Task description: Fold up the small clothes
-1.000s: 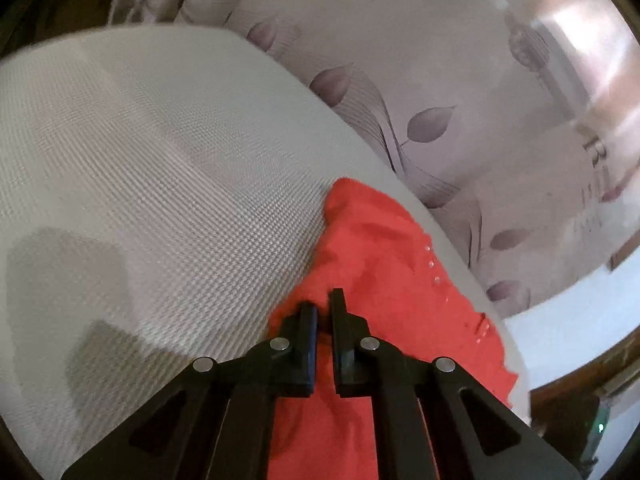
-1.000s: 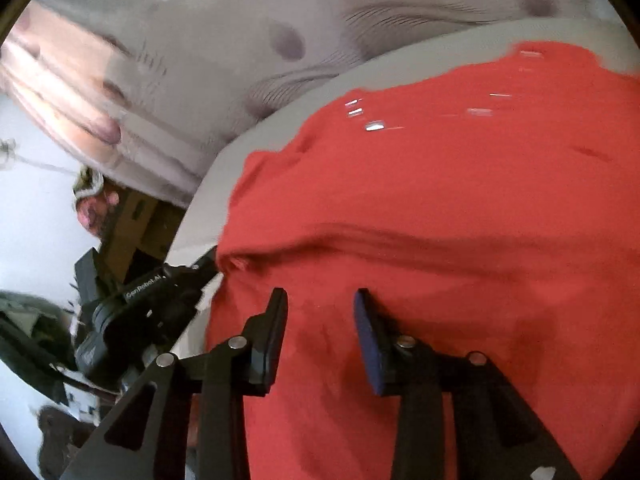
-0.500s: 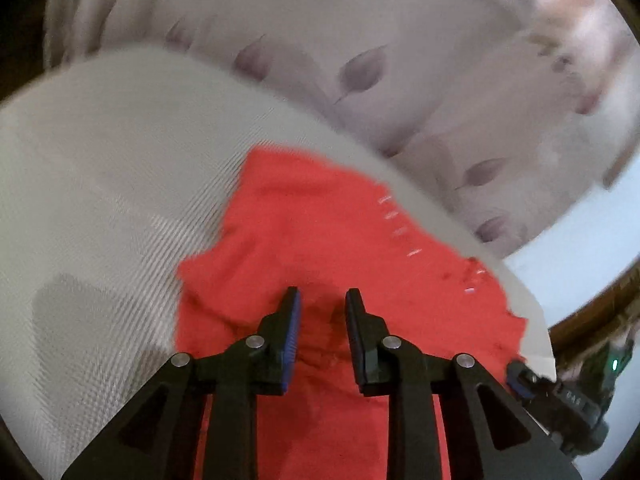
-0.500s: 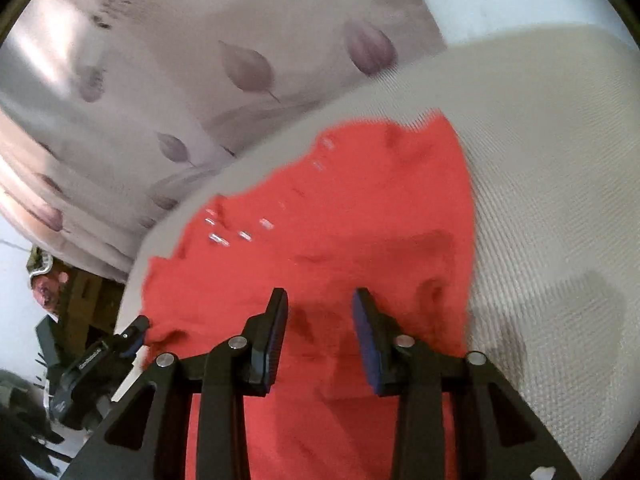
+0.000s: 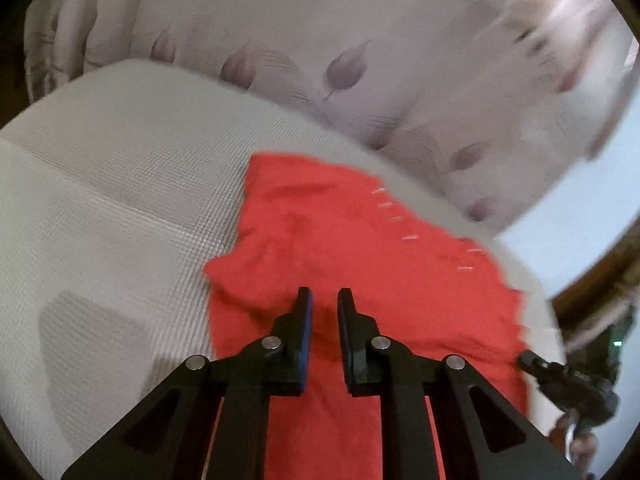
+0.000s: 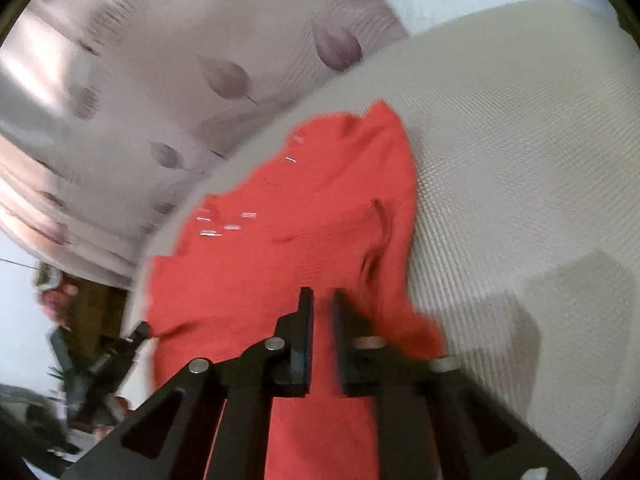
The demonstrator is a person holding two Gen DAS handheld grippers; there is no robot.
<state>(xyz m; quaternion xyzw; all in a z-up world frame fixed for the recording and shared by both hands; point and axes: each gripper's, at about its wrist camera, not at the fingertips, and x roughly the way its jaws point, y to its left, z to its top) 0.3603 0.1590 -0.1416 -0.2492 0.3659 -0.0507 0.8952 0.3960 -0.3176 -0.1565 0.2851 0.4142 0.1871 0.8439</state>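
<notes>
A small red garment with silver snaps lies on a white woven cloth. My left gripper hovers above the garment's near part, jaws slightly apart and holding nothing. In the right wrist view the same garment lies rumpled along its right edge. My right gripper is over its near part, jaws narrowly apart with nothing between them; the view is motion-blurred. The right gripper also shows at the left wrist view's right edge.
A curtain with purple leaf print hangs behind the surface, seen too in the right wrist view. The white woven cloth extends right of the garment. Dark furniture and clutter lie beyond the left edge.
The left gripper let go of the garment, opened and pulled back. The right gripper's jaws narrowed and it also drew back, so more of the flat garment shows.
</notes>
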